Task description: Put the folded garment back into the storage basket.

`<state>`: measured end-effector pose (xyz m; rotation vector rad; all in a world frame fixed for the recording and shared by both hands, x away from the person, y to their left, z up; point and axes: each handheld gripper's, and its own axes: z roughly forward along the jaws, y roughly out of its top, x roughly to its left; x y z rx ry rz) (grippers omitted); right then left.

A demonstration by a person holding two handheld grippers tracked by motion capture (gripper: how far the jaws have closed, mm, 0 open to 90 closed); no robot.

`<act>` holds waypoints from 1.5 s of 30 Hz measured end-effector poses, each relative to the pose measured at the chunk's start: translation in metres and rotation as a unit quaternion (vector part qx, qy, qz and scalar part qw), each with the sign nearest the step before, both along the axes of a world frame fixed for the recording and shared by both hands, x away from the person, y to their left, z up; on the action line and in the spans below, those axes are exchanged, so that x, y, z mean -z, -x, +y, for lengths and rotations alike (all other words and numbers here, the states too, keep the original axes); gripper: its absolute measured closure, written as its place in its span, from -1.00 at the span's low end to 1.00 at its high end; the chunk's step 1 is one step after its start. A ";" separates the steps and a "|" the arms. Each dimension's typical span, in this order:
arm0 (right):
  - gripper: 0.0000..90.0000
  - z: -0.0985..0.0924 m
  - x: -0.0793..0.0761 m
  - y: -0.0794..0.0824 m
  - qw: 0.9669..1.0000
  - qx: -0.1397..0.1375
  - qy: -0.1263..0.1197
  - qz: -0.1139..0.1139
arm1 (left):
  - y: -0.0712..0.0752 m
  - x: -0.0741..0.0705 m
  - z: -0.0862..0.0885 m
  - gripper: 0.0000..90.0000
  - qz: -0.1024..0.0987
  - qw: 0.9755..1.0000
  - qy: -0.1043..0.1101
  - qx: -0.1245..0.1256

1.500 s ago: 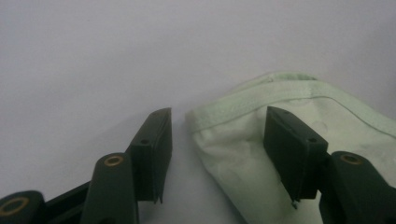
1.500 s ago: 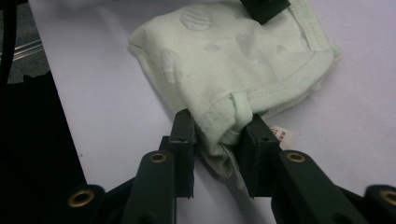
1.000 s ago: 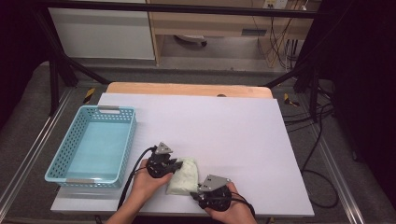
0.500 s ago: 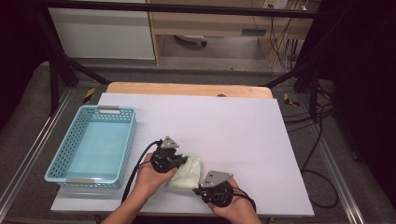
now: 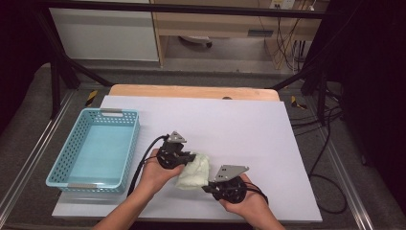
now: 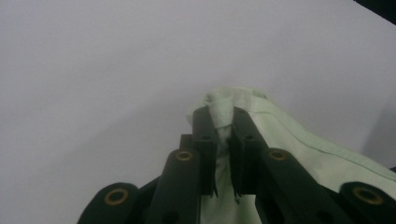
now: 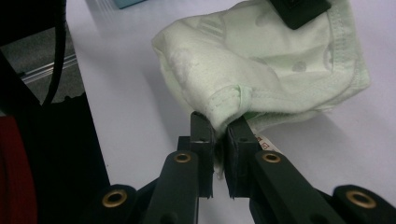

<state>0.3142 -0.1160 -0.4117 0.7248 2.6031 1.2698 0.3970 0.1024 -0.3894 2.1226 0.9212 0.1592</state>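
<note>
Both claws, left (image 5: 190, 157) and right (image 5: 207, 188), pinch the half-hidden pale green garment (image 5: 194, 171).

Left gripper (image 5: 190, 157): held in left hand (image 5: 160, 173), near-centre of white table (image 5: 268, 139), jaws pointing toward right side of table, clamped tight on bunched hem of pale green garment (image 5: 194, 172). Grey plate on top. Left forearm enters from table's near edge, angled inward.

Right gripper (image 5: 207, 188): held in right hand (image 5: 246, 201) close to table's near edge, jaws pointing toward left hand, pinched on garment's seamed corner. Grey plate up, cable trailing behind wrist.

Grippers sit at opposite ends of garment, near each other.
</note>
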 end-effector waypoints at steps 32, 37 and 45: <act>0.87 0.006 -0.034 -0.014 1.000 -0.028 -0.004 0.002 | -0.004 -0.035 0.012 0.83 -0.005 1.000 0.018 -0.007; 0.87 0.008 -0.038 -0.014 1.000 -0.029 -0.004 0.003 | -0.004 -0.037 0.014 0.83 -0.006 1.000 0.022 -0.010; 0.87 0.009 -0.040 -0.016 0.999 -0.033 -0.004 0.002 | -0.004 -0.040 0.016 0.83 -0.008 1.000 0.024 -0.011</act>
